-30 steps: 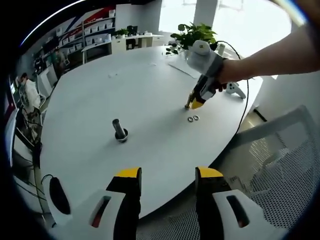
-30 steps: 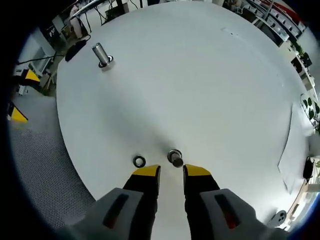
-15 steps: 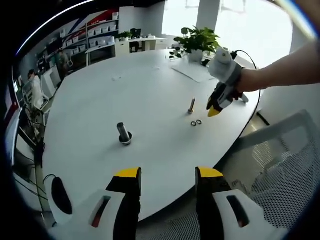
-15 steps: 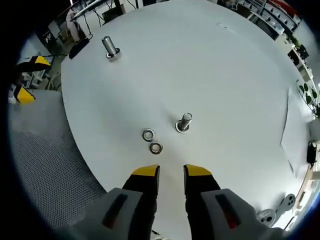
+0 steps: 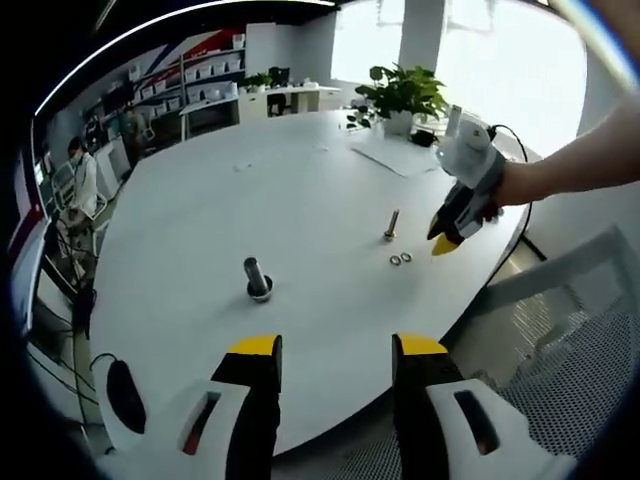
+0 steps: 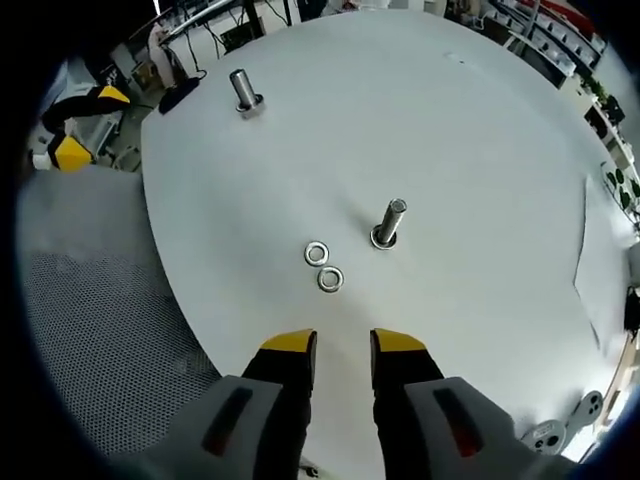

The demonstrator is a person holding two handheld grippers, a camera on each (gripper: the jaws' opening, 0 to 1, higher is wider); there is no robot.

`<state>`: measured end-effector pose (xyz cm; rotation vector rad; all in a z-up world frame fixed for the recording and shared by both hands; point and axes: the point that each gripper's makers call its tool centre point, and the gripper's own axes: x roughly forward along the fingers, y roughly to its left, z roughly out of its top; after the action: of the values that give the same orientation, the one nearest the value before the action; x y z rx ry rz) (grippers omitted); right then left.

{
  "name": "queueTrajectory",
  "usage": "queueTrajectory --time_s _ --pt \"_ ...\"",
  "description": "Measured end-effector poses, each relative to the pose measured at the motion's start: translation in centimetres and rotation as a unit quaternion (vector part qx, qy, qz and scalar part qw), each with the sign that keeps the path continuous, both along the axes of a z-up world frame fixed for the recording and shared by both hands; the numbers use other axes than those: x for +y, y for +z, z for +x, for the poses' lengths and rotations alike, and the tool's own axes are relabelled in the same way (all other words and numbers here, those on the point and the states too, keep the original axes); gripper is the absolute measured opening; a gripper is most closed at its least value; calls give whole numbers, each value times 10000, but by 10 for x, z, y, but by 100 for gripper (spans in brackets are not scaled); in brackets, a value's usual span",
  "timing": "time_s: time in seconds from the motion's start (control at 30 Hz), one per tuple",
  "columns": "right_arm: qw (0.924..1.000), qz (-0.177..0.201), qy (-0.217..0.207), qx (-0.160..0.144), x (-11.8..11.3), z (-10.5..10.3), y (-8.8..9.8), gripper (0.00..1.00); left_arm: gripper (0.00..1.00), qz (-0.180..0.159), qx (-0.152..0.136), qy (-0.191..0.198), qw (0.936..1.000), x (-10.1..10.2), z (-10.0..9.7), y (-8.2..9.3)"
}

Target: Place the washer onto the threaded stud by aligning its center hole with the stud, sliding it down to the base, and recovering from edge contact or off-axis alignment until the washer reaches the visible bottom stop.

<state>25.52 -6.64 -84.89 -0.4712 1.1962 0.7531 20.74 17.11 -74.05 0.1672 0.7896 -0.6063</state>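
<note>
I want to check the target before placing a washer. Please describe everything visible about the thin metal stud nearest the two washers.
The thin grey metal stud stands upright on the white round table, on a wider round base. Nothing is threaded on it and no gripper touches it. Two small metal ring washers lie flat beside it, apart from it.

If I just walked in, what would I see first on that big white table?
First, the big round white table itself, with two small shiny washers lying side by side near its edge. Beside them a thin metal stud stands upright, and a thicker post stands farther across. The right claw, yellow-tipped, hangs open and empty just short of the washers.
</note>
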Motion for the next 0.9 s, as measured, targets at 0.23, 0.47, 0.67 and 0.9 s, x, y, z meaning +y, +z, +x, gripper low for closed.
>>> queueTrajectory --time_s 0.23,0.47,0.67,0.9 --pt "9998 161 115 -48 7 1 -3 26 42 155 -134 87 9998 5 3 2" --pt "9993 284 242 -99 17 2 3 26 42 298 -183 114 9993 11 7 -1" --pt "9991 324 256 -94 18 2 -2 26 42 312 -227 127 9992 12 7 0" --pt "9987 361 342 -107 25 3 -7 26 42 333 -248 158 9990 13 8 1"
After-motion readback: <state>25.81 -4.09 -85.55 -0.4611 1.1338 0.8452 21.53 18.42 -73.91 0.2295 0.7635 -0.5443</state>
